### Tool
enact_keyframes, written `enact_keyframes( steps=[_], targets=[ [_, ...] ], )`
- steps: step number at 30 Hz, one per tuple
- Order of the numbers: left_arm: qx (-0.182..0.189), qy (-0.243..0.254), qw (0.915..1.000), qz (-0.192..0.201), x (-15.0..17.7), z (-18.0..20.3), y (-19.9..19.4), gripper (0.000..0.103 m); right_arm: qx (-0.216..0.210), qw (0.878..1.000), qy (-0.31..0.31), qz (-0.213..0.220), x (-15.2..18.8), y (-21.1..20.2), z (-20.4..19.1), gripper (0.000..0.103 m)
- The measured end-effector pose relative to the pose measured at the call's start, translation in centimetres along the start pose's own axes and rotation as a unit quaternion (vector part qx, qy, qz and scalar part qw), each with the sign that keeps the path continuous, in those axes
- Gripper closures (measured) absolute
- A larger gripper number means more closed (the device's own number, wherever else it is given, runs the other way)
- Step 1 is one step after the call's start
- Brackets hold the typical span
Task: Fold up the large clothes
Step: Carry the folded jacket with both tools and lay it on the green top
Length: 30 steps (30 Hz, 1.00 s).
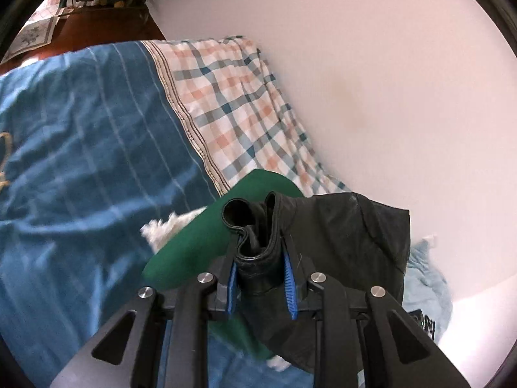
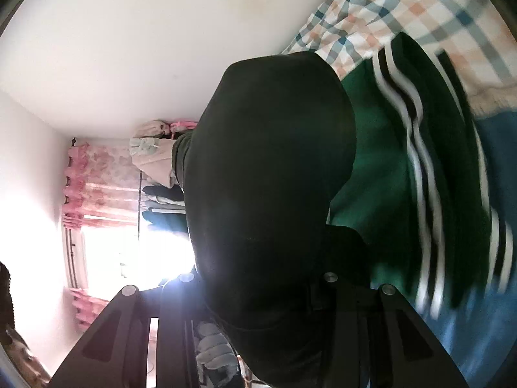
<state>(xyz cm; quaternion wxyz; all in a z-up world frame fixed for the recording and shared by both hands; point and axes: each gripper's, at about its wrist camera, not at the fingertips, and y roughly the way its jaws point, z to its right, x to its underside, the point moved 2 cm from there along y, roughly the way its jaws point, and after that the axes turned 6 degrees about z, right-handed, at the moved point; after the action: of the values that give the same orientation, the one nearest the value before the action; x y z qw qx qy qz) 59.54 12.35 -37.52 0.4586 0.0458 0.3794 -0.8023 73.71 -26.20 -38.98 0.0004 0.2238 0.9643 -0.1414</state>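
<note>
Where the left wrist view looks along its 2 fingers, the left gripper (image 1: pixel 260 258) is clamped on a bunched, rolled edge of the black garment (image 1: pixel 342 226), the blue pads (image 1: pixel 288 286) pressing the fabric from both sides. The gripped fold stands up just ahead of the fingertips, and the rest of the black cloth hangs away to the right of the claw and down below it. Directly beyond and under the claw lies a green garment (image 1: pixel 200 242), with a bit of white fleecy cloth (image 1: pixel 168 226) showing at its left edge. Further ahead and to the left spreads the blue striped bedcover (image 1: pixel 80 148), and ahead to the right of that the plaid sheet (image 1: pixel 232 103) runs up against the white wall (image 1: pixel 387 80). Low on the right of the claw sits a pale blue cloth (image 1: pixel 426 284).

In the right wrist view the black garment (image 2: pixel 271 177) drapes straight over the right gripper (image 2: pixel 258 291) and hides its fingers, so I cannot tell whether it is open or closed. To the right of this claw is the green garment (image 2: pixel 371 168) with black and white stripes (image 2: pixel 416 174), lying on the blue bedcover (image 2: pixel 484 323); the plaid sheet (image 2: pixel 404 9) is ahead on the right. To the left are a bright window with pink curtains (image 2: pixel 97 174) and clothes on a rail (image 2: pixel 161 194)
</note>
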Motion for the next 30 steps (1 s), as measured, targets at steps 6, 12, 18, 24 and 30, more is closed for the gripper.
enact_keyframes(
  steps=[6,12,18,24,30],
  targets=[
    [-0.033,0.023,0.9982,-0.045,2.5,-3.3,9.4,0.082,0.04,0.999,0.003,-0.023,-6.8,3.3,7.8,0.062],
    [-0.033,0.082,0.9942,-0.061,3.1,-2.0,9.6,0.077,0.139,0.99,-0.023,-0.016,-6.6,3.2,7.7,0.04],
    [-0.119,0.187,0.9738,-0.049,2.9,1.0,7.9,0.027,0.37,0.918,-0.134,0.056,-2.5,2.7,1.5,0.018],
    [-0.179,0.326,0.9281,0.01,3.6,5.1,3.0,0.006,0.561,0.791,-0.222,0.097,5.7,3.1,-3.1,0.012],
    [-0.194,0.413,0.8894,0.022,6.0,7.9,-4.2,0.005,0.609,0.752,-0.218,0.127,16.4,0.2,-8.2,0.01]
  ],
)
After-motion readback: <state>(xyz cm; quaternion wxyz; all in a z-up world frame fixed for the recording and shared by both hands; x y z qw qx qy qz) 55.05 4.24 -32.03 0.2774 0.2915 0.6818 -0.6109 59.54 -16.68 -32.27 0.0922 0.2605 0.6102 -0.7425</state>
